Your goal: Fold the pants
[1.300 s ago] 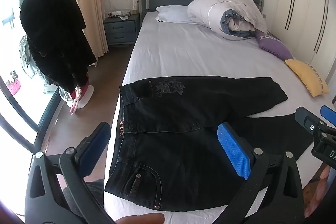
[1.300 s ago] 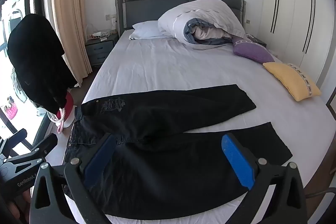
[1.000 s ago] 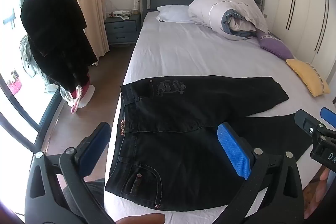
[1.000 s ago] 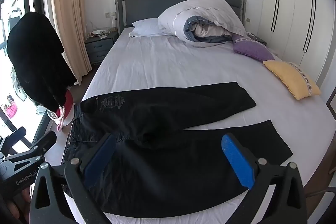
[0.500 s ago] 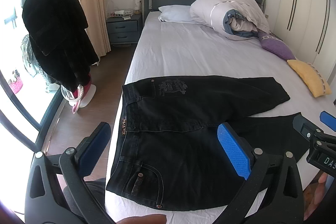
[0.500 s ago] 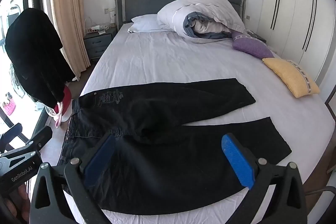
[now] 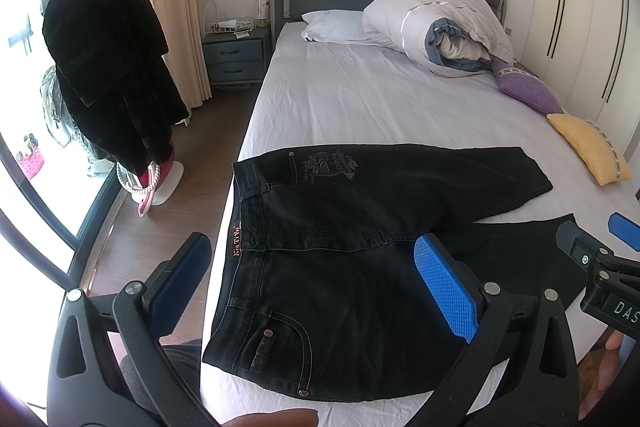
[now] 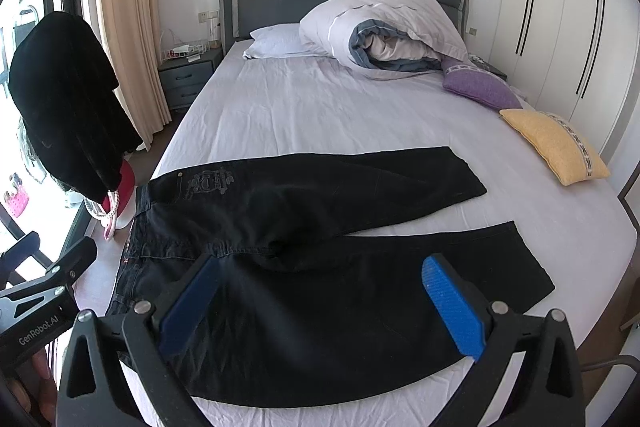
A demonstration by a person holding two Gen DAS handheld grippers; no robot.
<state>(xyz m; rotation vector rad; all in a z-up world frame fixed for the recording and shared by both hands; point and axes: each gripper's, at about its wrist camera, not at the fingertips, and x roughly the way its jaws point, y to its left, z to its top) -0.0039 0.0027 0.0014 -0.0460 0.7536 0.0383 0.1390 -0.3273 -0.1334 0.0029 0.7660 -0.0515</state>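
Strong daylight pours in through the window (image 7: 24, 107) at the left of both frames, blown out to pure white there. The bedsheet (image 7: 360, 99) is evenly bright, while the black pants (image 7: 360, 247) lose detail in shadow. Fisheye distortion bends the wardrobe (image 8: 560, 27) and darkens the corners. Focus is sharp throughout.

1. Left gripper (image 7: 312, 287) is held level with its jaws spread wide, gripping nothing; its blue pads (image 7: 446, 289) face each other.
2. Right gripper (image 8: 324, 303) also has its jaws wide apart and nothing between them.
3. Each gripper shows at the edge of the other's view, side by side, apart.
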